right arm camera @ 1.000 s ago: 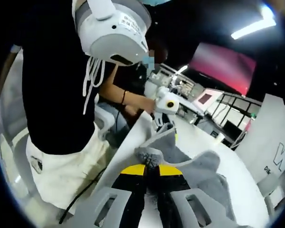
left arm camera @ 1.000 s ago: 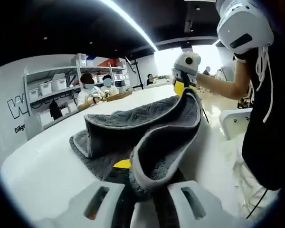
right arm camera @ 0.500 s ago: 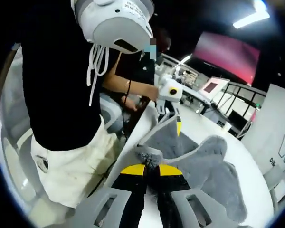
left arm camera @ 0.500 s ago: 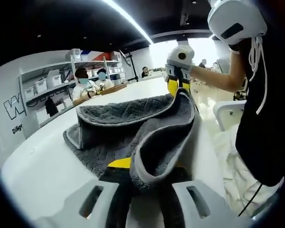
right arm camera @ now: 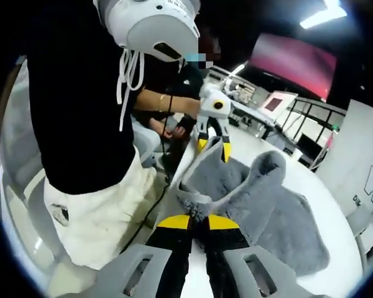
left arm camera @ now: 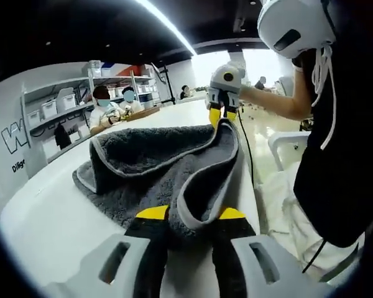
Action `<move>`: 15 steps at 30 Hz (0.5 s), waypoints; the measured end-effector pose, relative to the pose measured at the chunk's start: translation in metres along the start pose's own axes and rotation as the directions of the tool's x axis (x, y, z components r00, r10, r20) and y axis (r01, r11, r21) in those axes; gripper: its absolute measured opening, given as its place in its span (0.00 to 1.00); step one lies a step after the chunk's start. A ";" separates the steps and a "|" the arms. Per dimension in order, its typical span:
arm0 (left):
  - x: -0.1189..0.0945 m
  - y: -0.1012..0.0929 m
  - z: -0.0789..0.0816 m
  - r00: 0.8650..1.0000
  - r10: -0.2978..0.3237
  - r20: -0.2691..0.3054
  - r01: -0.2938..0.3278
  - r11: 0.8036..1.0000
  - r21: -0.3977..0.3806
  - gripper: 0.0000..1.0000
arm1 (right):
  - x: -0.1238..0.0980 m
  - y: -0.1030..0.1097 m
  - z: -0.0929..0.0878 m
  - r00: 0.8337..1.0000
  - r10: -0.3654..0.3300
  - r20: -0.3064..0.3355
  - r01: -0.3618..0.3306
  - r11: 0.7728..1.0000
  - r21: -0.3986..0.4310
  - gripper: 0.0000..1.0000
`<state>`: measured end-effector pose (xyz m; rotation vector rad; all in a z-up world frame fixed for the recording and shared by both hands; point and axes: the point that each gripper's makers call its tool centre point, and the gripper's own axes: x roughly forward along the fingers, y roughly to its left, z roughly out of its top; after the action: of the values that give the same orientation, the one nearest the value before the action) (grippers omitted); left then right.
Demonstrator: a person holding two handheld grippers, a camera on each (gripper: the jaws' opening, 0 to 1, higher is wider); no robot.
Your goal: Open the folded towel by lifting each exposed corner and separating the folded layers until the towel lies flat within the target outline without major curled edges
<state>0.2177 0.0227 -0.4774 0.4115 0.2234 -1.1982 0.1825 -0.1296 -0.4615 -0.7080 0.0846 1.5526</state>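
Towel (left arm camera: 155,167) corners were pinched at both ends. Nearest in the left gripper view, the left gripper (left arm camera: 188,218) had its yellow-tipped jaws closed on a grey-bound corner, the hem bunched up between them. In the right gripper view, the right gripper (right arm camera: 199,222) was clamped the same way on the other corner, a small tuft of pile poking up above the tips. Between the two, one edge of the towel hung stretched and lifted off the white worktop (left arm camera: 43,217), while the rest lay on that worktop in a doubled, rounded fold — not yet flat. No target outline could be made out. Farther off stood the person (right arm camera: 81,124) holding both tools, and beyond, shelving (left arm camera: 56,112) along the wall with seated people beside it.

The towel looked thick, plush and limp — light enough to lift by a hem, but it would sag and drag rather than hold shape. The stitched border seemed the firmest place to hold; taking only pile would likely slip. Pulling the corners apart and low should peel the layers without curling the edge.
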 end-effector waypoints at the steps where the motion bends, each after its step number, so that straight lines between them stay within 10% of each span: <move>1: -0.001 0.000 0.000 1.000 0.001 -0.002 -0.001 1.000 -0.002 0.24 | 0.000 0.000 -0.001 1.000 0.000 -0.003 0.000 1.000 0.001 0.01; 15: -0.005 -0.013 0.005 0.999 -0.031 0.010 0.031 0.999 -0.033 0.17 | -0.014 -0.006 -0.012 0.998 -0.063 -0.032 0.063 0.998 0.015 0.01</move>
<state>0.2030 0.0211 -0.4731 0.3751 0.2420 -1.2253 0.1921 -0.1467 -0.4620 -0.7157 0.0974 1.4791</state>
